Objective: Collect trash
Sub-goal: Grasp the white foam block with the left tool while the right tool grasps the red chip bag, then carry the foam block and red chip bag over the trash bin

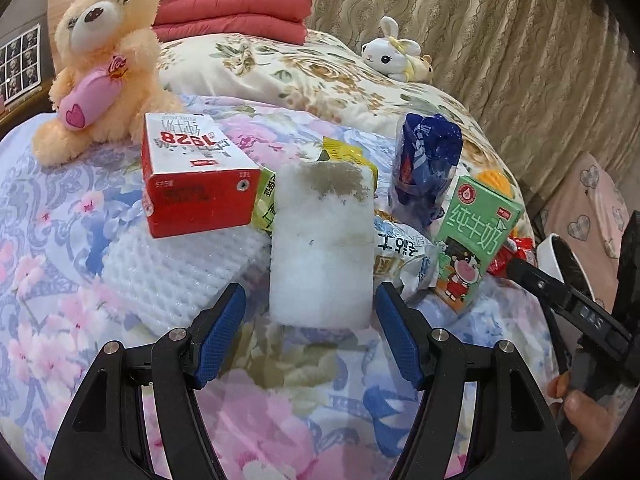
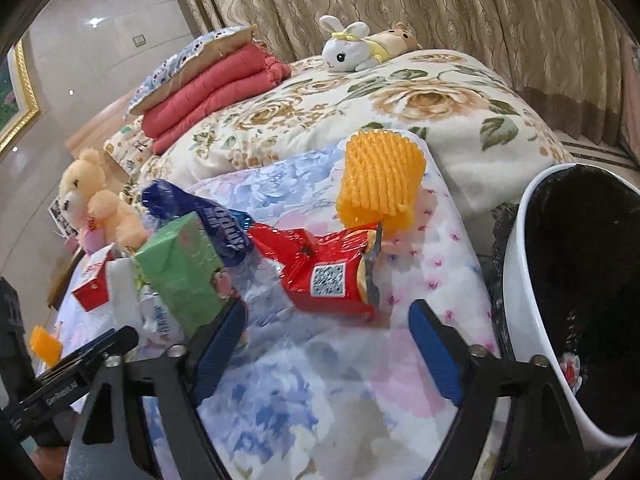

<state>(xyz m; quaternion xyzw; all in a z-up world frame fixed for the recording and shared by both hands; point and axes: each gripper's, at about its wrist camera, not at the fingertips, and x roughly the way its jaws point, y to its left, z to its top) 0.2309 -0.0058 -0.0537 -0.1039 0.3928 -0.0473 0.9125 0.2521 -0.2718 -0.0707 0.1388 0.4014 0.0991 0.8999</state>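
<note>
Ahead of me on the flowered bedspread lies the trash: a white foam block (image 1: 320, 244) with a soiled top, a red milk carton (image 1: 196, 180) tipped over, a green carton (image 1: 474, 240), a red snack bag (image 2: 328, 272), yellow foam netting (image 2: 380, 176).

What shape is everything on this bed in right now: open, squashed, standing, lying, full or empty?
Left tongs: open, white foam block just ahead.
Right tongs: open, nothing between them.
Red snack bag: torn open, lying flat.
Green milk carton: upright, leaning.
Red milk carton: on its side.
Bin: black-lined, contents unclear.
Yellow foam net: standing.
</note>
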